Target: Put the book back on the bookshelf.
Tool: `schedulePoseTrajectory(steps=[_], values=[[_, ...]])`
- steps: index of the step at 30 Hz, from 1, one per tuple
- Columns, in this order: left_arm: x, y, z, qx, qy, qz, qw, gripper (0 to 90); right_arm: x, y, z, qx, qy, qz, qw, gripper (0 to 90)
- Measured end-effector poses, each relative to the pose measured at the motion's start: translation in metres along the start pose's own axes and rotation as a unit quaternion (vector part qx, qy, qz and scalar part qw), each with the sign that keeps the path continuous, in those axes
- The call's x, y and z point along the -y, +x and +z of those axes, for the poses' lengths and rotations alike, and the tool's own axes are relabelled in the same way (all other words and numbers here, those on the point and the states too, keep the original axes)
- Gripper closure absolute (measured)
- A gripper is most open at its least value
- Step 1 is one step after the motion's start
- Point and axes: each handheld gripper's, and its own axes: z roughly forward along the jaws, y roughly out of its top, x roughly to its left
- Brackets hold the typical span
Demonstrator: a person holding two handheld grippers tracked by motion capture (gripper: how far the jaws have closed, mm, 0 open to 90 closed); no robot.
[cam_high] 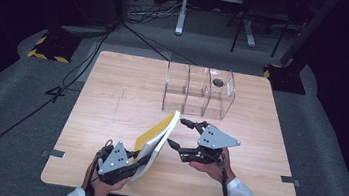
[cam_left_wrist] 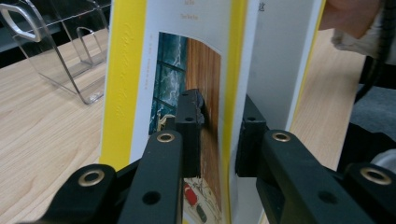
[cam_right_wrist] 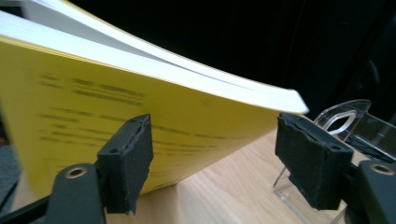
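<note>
A yellow-covered paperback book [cam_high: 160,136] is held up at a slant over the front of the table. My left gripper [cam_high: 141,158] is shut on its lower part; in the left gripper view the book [cam_left_wrist: 201,70] shows a picture on its cover and the black jaws clamp it from both sides. My right gripper [cam_high: 178,132] stands open just right of the book's upper edge, one jaw above the other. In the right gripper view the book [cam_right_wrist: 116,93] lies close ahead of the spread jaws, its white page edge bowed, and no pad touches it.
A clear acrylic stand with three compartments [cam_high: 198,91] sits at the back middle of the wooden table [cam_high: 112,95]. Its corner shows as clear plastic [cam_right_wrist: 341,121] and as dividers [cam_left_wrist: 60,51]. Cables and stand legs lie on the grey floor beyond.
</note>
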Motion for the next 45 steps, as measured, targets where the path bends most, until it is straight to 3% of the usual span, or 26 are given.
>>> schedulePoseTrajectory(steps=[2,5,9,15,19,23,29,33,37,45], values=[[0.002,0.006,-0.004,0.012,-0.004,-0.007,0.9999,74.8,-0.002,-0.001,0.006,-0.002,-0.003,0.008,1.0000,28.0],[0.003,0.012,-0.008,0.019,0.001,0.002,0.9998,73.2,-0.005,-0.003,0.018,0.003,0.007,0.015,0.9999,30.1],[0.004,0.013,-0.011,0.009,0.002,0.006,0.9999,72.2,-0.006,-0.002,0.028,0.000,0.014,0.021,0.9997,32.3],[0.012,0.016,-0.012,0.002,0.009,-0.005,0.9999,69.7,-0.003,0.011,0.037,-0.014,0.035,0.005,0.9993,33.2],[0.019,0.024,-0.009,0.038,0.001,-0.027,0.9989,64.5,0.001,0.018,0.039,-0.035,0.046,0.001,0.9983,34.3],[0.023,0.032,-0.004,0.072,-0.004,-0.050,0.9961,59.3,0.007,0.021,0.039,-0.055,0.058,0.002,0.9968,36.9],[0.018,0.034,-0.001,0.077,0.002,-0.033,0.9964,63.3,0.007,0.016,0.037,-0.064,0.063,-0.001,0.9959,37.1],[0.016,0.033,0.007,0.078,-0.002,-0.036,0.9963,64.3,0.008,0.014,0.034,-0.052,0.066,0.000,0.9965,37.8],[0.012,0.037,0.020,0.105,-0.012,-0.047,0.9933,64.8,0.013,0.006,0.027,-0.056,0.054,0.020,0.9968,41.8],[-0.003,0.035,0.056,0.143,-0.009,-0.023,0.9895,65.1,0.020,-0.011,0.003,-0.055,0.046,0.026,0.9971,44.0]])
